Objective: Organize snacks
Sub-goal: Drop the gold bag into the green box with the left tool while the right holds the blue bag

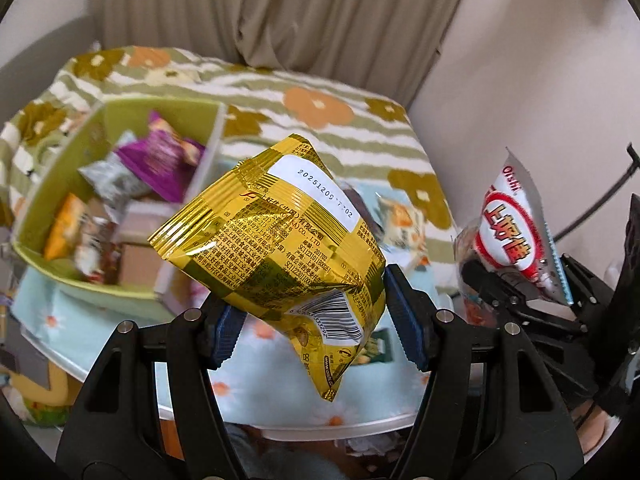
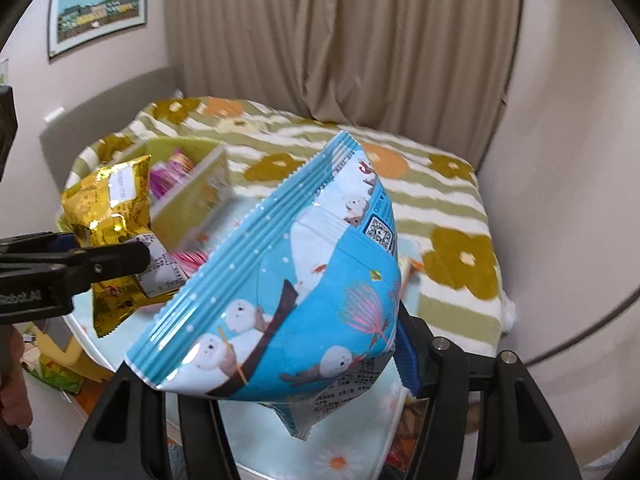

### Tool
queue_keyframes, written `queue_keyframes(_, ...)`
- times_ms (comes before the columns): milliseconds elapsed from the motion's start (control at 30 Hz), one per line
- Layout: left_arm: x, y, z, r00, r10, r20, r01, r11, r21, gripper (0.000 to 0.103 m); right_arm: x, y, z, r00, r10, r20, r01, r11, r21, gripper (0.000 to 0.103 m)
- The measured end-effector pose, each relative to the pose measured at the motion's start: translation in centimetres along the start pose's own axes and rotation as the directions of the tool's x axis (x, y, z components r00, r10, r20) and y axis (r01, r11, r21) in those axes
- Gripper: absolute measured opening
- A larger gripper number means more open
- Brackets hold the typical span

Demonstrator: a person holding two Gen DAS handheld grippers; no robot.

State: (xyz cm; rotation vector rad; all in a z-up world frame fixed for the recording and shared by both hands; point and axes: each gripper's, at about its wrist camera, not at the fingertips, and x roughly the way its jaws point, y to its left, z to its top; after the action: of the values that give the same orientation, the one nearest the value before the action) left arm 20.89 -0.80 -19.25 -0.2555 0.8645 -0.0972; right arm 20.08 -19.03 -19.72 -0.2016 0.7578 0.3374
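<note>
Two snack bags held at once above the table, just this side of the green box

We have the left gripper (image 1: 316,320) clamped low on the gold bag (image 1: 280,240) and the right gripper (image 2: 280,364) clamped on the blue bag (image 2: 288,300); the green box (image 1: 60,184) lies beyond and left. Both grips pinch puffy, slick film near one end, so a bag could swing, slip free, or miss the crowded box.

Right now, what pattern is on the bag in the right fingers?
Blue bag with white seal cartoons, clearest in the right wrist view.
</note>
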Motion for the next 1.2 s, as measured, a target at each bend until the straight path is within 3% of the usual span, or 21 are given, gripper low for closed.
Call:
queue_keyframes(367,-3.1,10.6,4.9,0.997,0.066,0.038,-0.065,0.997,-0.038,0.062,1.3,9.3,7.5,0.988,0.142,0.068,-0.138,0.989,-0.062,0.055)
queue_keyframes(667,0.7,19.4,8.2,0.996,0.053,-0.070,-0.054,0.998,-0.012,0.062,6.5,16.5,12.5,0.982,0.187,0.014,-0.187,0.982,-0.011,0.055)
queue_keyframes(1033,6.8,22.8,8.4,0.976,-0.002,-0.220,0.018,0.997,0.069,0.062,11.8,20.0,14.0,0.987,0.141,-0.079,-0.136,0.988,0.074,0.055)
queue_keyframes(1100,7.6,23.0,8.1,0.969,0.001,-0.246,0.021,0.996,0.087,0.070,12.3,20.2,14.1,0.988,0.128,-0.091,-0.120,0.989,0.086,0.055)
queue_keyframes(1167,7.7,23.2,7.7,0.967,0.009,-0.256,0.017,0.995,0.101,0.100,12.7,20.3,14.2,0.988,0.116,-0.103,-0.106,0.989,0.099,0.055)
queue_keyframes(1200,7.7,23.3,7.6,0.968,0.014,-0.252,0.014,0.994,0.107,0.103,12.9,20.3,14.1,0.988,0.110,-0.111,-0.099,0.990,0.105,0.055)
